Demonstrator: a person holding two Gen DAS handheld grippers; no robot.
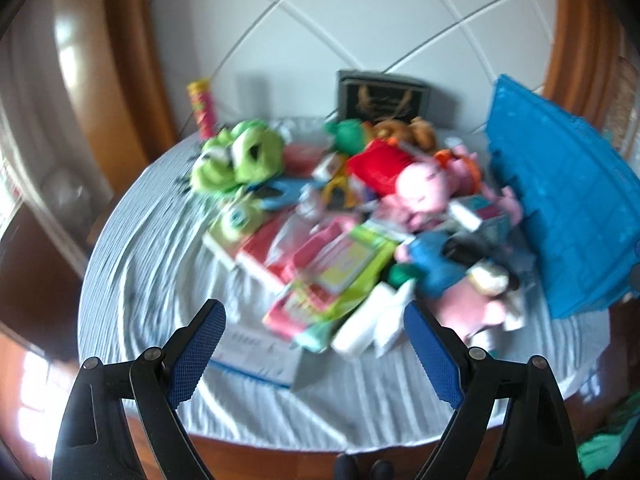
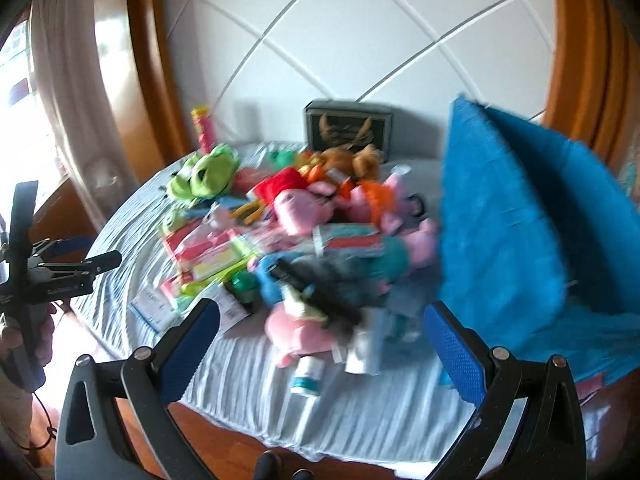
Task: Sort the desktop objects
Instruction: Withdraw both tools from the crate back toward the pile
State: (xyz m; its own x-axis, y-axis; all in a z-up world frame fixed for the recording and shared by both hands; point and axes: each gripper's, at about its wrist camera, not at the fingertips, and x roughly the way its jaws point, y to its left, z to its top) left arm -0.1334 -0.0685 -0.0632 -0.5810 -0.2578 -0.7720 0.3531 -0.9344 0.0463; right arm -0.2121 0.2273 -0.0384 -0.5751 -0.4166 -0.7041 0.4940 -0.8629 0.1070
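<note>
Left wrist view: left hand-held gripper (image 1: 314,322) spread wide, blue-padded fingers (image 1: 198,354) holding nothing, hovering over the near edge of the round table under a wrinkled pale striped cloth (image 1: 132,264). Ahead between the fingers, blurred heap of desktop objects (image 1: 352,224): flat pink and lime-green packets (image 1: 340,268) just beyond the fingertips, white paper card with blue edge (image 1: 256,356) nearest, beside the left finger. Farther ahead and to the left, lime-green plush slippers (image 1: 240,156), with a red and yellow cylindrical can (image 1: 203,106) upright behind them. Pink plush pig (image 1: 424,192) ahead and to the right, red soft item (image 1: 380,164) touching it. Dark box with gold print (image 1: 382,98) at the far edge against the wall. Blue plastic crate (image 1: 560,216) tilted on the right, touching the heap.

Right wrist view: right hand-held gripper (image 2: 322,322) likewise wide apart and empty, above the near table edge. Straight ahead between the fingers, pink plush toy (image 2: 298,334) and dark fuzzy item (image 2: 328,300) at the near end of the heap; white tube with teal band (image 2: 308,376) lying closest. Blue crate right of the right finger, blurred. Brown plush toy (image 2: 348,160) far ahead, before the dark box. Other gripper off to the far left, beside the table.
</note>
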